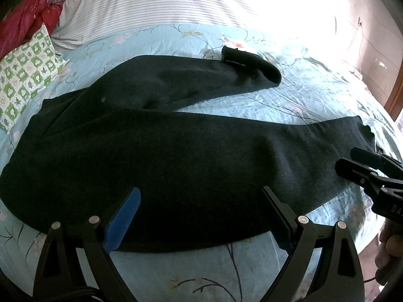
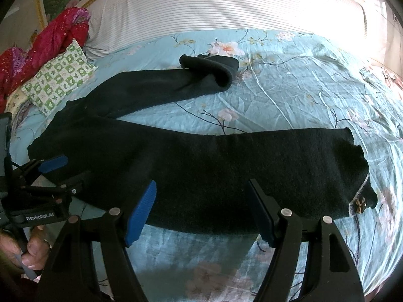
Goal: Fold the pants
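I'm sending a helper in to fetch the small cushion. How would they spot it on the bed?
Start at the bed's light blue floral sheet. At the far left, beside the waist end of the black pants, lies the small cushion. Its green-and-white checked leaf print separates it from the red cloth behind it.

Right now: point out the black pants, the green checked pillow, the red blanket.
black pants (image 2: 214, 166), right wrist view, middle of near leg
green checked pillow (image 1: 25, 80), left wrist view, centre of cover
red blanket (image 2: 60, 32), right wrist view, bunched folds

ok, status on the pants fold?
Left gripper open, right gripper open, both empty. Black pants spread unfolded on floral bedsheet, far leg cuff doubled over. Nothing in the way.
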Motion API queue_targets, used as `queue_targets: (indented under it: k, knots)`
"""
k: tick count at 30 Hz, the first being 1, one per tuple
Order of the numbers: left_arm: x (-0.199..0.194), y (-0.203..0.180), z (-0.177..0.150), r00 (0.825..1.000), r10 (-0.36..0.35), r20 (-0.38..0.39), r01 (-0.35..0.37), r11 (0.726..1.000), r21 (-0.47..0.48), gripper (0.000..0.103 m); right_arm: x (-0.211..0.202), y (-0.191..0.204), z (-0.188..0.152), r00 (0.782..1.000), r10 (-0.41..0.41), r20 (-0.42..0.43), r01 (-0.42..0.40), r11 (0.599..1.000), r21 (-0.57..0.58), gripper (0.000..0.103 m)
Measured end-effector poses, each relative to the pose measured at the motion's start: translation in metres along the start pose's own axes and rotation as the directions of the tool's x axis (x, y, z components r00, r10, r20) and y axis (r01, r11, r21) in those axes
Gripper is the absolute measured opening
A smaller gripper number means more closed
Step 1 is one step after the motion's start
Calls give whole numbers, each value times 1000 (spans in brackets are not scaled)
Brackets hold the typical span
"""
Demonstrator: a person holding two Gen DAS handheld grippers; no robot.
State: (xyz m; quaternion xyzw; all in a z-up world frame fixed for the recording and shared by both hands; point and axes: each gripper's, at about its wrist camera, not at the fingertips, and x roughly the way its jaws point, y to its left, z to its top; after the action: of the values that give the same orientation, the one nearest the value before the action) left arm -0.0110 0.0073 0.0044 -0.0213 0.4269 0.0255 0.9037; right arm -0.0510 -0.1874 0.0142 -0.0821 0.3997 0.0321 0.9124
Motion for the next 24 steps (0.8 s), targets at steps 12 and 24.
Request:
queue_targets:
  k: [12, 24]
  knots:
    - [0, 0, 1, 1000, -1, 0, 1, 1000, 0, 94, -1, 0, 2, 1000, 2, 2, -2, 1000, 1, 74]
    - [-1, -1, 1, 1000, -3, -1, 3, 1000, -2, 94, -3, 1, 2, 1000, 2, 6, -2, 1000, 0, 74]
